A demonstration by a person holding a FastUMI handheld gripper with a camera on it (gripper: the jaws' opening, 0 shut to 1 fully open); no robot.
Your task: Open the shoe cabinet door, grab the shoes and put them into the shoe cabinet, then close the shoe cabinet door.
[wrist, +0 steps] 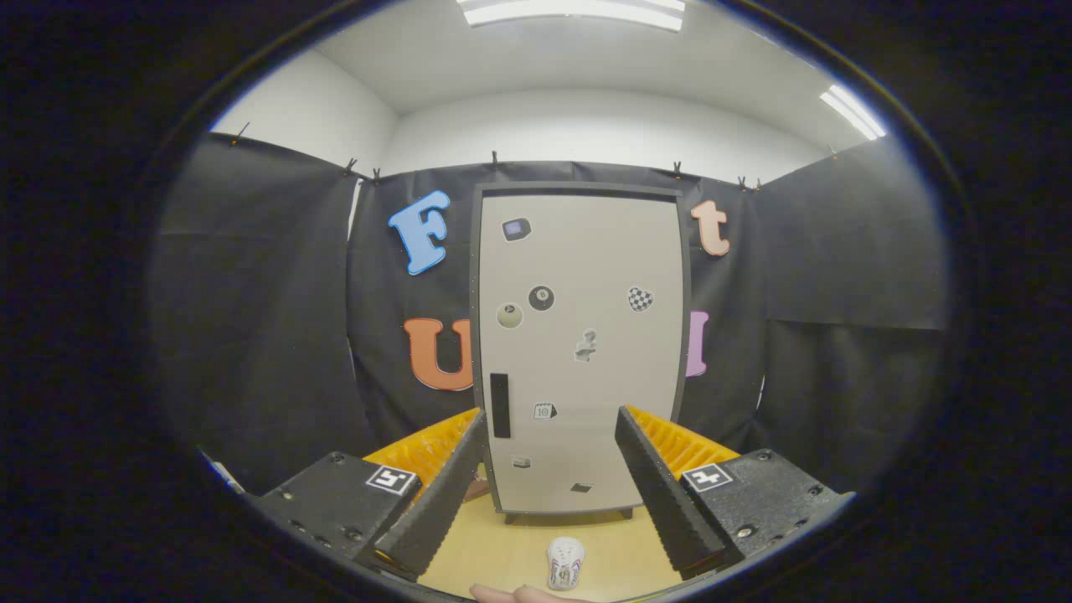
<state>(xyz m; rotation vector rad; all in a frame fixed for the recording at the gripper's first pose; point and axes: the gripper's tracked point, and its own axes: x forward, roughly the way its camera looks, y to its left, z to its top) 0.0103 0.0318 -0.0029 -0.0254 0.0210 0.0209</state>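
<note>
Tall pale-grey shoe cabinet [578,352] w/ dark frame noted standing shut on light wood tabletop [502,553]. Gripper [548,419] held wide apart, empty. Small white shoe [565,562] lies in front of cabinet. Black slot handle [500,405], at cabinet's lower left, should be approached squarely.

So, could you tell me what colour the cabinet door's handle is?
Black handle, gripper view.

Camera riding the tongs [548,419], facing the shoe cabinet [582,352] head-on, near
</note>
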